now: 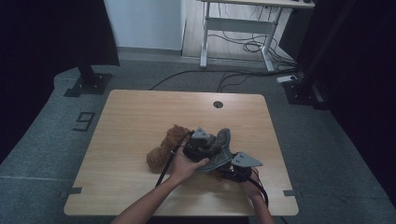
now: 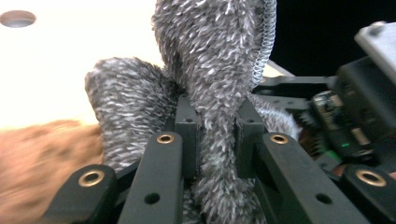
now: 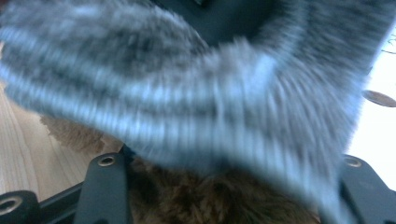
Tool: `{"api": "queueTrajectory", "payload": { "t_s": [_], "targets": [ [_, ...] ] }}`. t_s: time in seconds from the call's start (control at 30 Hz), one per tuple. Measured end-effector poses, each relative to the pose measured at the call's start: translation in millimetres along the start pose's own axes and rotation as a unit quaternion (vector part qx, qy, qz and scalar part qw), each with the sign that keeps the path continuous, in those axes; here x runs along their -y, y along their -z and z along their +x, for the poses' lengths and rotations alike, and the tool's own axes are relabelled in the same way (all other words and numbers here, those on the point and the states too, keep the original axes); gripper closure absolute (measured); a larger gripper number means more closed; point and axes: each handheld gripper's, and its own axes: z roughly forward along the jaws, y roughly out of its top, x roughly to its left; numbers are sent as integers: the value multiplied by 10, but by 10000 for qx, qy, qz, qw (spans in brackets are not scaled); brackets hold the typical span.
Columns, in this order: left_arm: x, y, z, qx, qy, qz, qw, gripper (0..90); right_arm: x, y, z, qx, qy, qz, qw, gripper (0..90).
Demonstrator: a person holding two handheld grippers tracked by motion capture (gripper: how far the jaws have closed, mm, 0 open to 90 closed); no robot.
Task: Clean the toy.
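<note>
Right gripper view heavily blurred: grey fuzzy sock (image 3: 196,107) smeared across most of the frame, edges soft, ribbing barely readable; right gripper (image 3: 224,186) fingertips hidden under the fabric, only the two black arms visible at the bottom corners, standing well apart; brown fuzzy sock (image 3: 210,200) lying between them, pad contact impossible to tell. In the high view, right gripper (image 1: 236,170) mostly covered by its grey plate, sock toe end tucked out of sight beneath it, hand cut off by the bottom edge. Left gripper (image 1: 201,145) partly masked by the hand (image 1: 184,168) and the grey sock (image 1: 219,149). Left gripper view sharper: left gripper (image 2: 217,135) fingers (image 2: 187,126) clamped nearly closed on a pinched fold of grey sock (image 2: 210,70), fabric bulging left and above, lower end cut off by the frame bottom. Grey sock lifted just above the table (image 1: 140,116) near its front centre, held between the two grippers; long axis running diagonally, one end pointing up and away toward the far right, the other down toward the near right. Brown sock (image 1: 163,149) bunched on the table just left of and under the grey one, partly hidden, shape unclear.
</note>
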Motion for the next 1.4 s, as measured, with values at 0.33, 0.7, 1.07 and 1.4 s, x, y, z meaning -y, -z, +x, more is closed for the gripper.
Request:
{"api": "queueTrajectory", "payload": {
  "t_s": [0.33, 0.7, 1.07, 1.4],
  "targets": [
    [125, 601, 388, -676, 7, -245, 9974, 764, 14, 7, -6, -30, 12, -28, 10000, 414],
    [335, 1078, 906, -862, 778, -666, 9910, 758, 26, 13, -12, -21, -61, -65, 10000, 415],
    [799, 851, 1398, -920, 1622, -3, 9825, 767, 49, 39, -37, -125, -93, -68, 9999, 414],
    [268, 1279, 1043, -741, 1128, -821, 9874, 768, 39, 38, -28, -126, 51, -80, 9999, 411]
  ]
}}
